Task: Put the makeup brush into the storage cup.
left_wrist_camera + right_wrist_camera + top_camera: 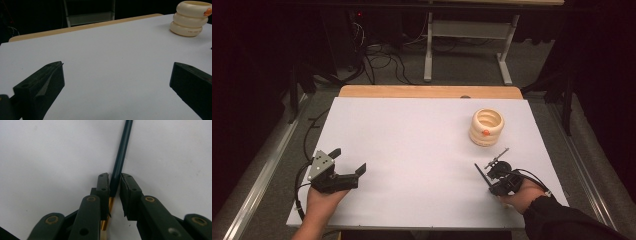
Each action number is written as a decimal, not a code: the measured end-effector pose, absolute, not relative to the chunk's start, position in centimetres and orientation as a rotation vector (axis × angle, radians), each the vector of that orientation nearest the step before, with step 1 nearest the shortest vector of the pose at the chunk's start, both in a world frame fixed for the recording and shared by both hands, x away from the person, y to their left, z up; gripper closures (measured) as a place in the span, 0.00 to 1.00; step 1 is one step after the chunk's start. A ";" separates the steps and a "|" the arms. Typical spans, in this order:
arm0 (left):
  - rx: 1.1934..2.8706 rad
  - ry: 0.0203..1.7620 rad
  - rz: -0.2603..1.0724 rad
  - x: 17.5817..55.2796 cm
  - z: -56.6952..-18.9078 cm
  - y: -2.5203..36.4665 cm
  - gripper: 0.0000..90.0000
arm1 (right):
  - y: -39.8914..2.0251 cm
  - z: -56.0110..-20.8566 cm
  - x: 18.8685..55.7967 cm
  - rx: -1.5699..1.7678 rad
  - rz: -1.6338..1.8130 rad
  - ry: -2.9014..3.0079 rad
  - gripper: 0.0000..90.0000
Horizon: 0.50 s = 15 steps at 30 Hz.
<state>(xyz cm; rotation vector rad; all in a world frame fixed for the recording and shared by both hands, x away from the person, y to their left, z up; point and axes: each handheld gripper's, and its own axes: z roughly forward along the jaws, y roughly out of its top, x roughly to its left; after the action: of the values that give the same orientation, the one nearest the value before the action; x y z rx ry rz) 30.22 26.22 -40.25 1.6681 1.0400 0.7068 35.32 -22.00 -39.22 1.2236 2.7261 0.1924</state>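
Observation:
A thin dark stick (122,150) with a gold band at its near end, like a pencil or a brush handle, lies low over the white table (412,140). My right gripper (115,176) is shut on it close to the gold band. In the high view the right gripper (489,185) is at the front right, and the stick (480,172) points up and left from it. My left gripper (348,160) rests at the front left, open and empty. A cream ringed holder (486,127) with an orange spot stands upright behind the right gripper.
The left gripper view looks between its wide-apart jaws (117,66) across bare white sheet to the cream holder (191,20) at the far right. A wooden strip (427,91) edges the table's back. Beyond it are cables and a metal stand (428,55) on the floor.

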 end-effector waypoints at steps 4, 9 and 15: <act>1.666 1.042 0.708 30.2 -40.3 26.3 0.00 | -22.0 -39.2 35.3 1.221 0.186 2.730 0.90; 1.661 1.042 0.704 30.2 -40.3 26.3 0.00 | -21.9 -39.2 35.5 1.221 0.178 2.741 0.91; 1.660 1.037 0.709 30.2 -40.2 26.3 0.00 | -21.8 -39.2 35.6 1.213 0.164 2.753 0.94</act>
<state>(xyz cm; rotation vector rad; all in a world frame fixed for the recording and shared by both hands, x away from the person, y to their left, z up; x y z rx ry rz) 30.21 26.26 -40.24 1.6604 1.0367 0.7087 35.64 -21.79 -39.21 1.2133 2.7533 0.1639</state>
